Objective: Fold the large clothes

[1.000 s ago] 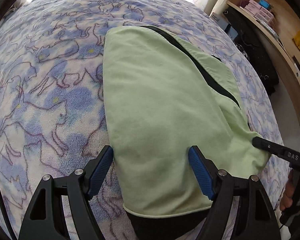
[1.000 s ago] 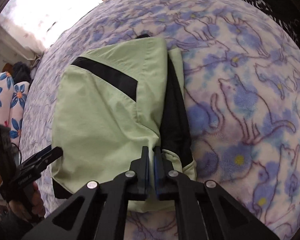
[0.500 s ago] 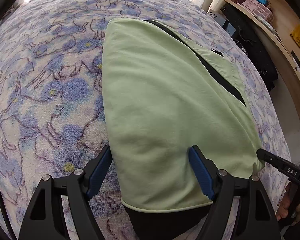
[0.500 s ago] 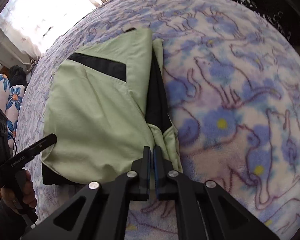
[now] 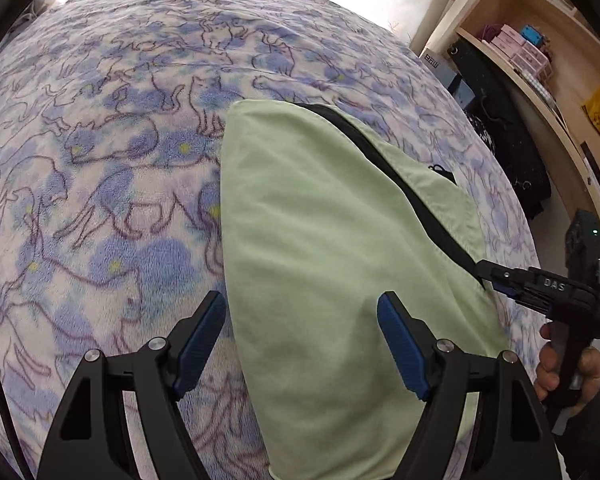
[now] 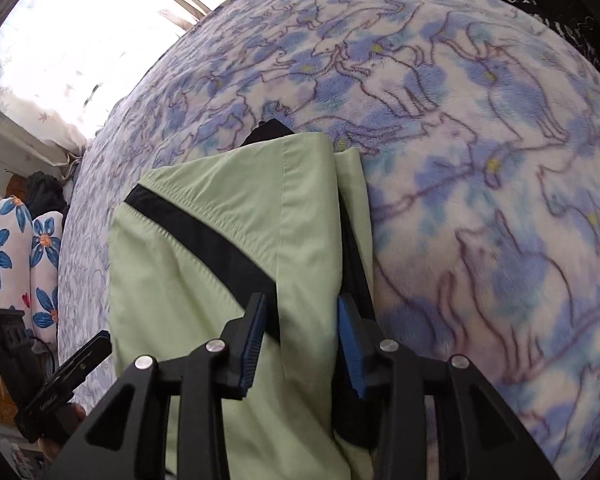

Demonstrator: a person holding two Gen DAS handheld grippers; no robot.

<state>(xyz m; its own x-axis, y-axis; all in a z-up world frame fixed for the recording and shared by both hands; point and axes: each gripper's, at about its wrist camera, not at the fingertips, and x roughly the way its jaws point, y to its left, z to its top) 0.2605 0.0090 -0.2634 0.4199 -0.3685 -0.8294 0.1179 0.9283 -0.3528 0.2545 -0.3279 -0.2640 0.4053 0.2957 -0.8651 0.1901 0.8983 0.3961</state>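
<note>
On the cat-print bed (image 5: 112,184), the left gripper (image 5: 302,344) hangs wide-jawed over the folded green garment (image 5: 324,240), while at three o'clock the right gripper (image 6: 302,344), jaws just opened, straddles its edge unclamped.

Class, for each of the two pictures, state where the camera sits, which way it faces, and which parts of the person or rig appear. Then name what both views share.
Left wrist: sits on the left hand-held gripper, facing down over the folded green garment; its open fingers show, plus the right hand-held gripper and the person's hand.
Right wrist: sits on the right gripper, facing down along the garment's black-trimmed edge; its fingers, just opened, straddle the cloth unpressed; the left gripper shows at lower left.
Shared: garment, cat-print blanket, each other's gripper.
</note>
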